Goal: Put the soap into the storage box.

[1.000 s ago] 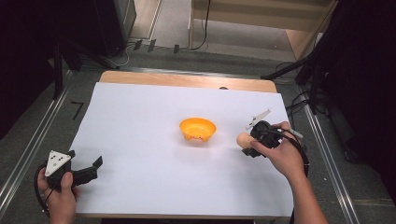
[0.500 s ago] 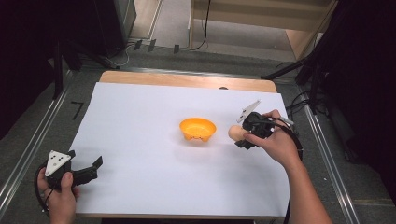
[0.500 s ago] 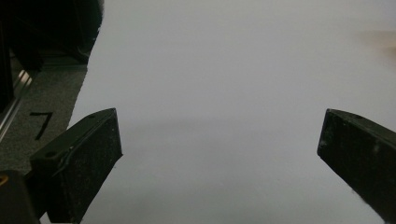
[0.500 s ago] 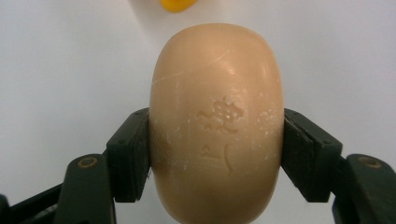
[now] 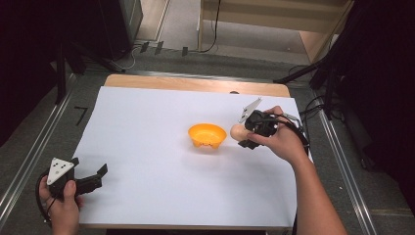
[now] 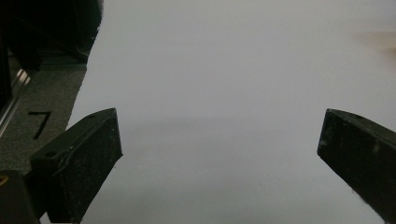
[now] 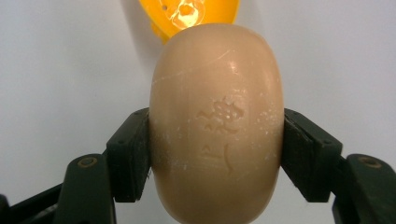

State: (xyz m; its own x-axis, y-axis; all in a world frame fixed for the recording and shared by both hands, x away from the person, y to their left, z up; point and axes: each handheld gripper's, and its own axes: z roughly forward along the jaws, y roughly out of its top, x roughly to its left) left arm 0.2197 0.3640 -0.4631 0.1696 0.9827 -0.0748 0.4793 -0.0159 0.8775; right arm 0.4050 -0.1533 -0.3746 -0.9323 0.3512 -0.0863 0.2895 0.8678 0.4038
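Soap [image 7: 217, 126], a smooth tan oval bar with a faint stamped mark on its face, sits clamped between the two black jaws of your right tongs [image 7: 217, 154], one jaw pressed against each long side. From the high view, the soap [image 5: 238, 131] is held above the white counter [image 5: 161, 122], right of centre, and your right tongs [image 5: 244, 133] point left toward the orange bowl [image 5: 207, 135]. The bar is just beside the bowl's right rim; you cannot tell from these views whether the two touch. In the right gripper view the orange bowl [image 7: 187, 14] shows beyond the bar, at the top of the frame, its glossy inside catching light. Your right hand [image 5: 281, 142] wraps the grip from the right, forearm running back to the near edge.

Your left tongs [image 5: 90, 180] are at the near left corner of the counter, well apart from the bowl, held in your left hand [image 5: 61, 203]. Their jaws stand wide apart with nothing between them. In the left gripper view, the left tongs [image 6: 219, 149] look out across bare white counter surface.
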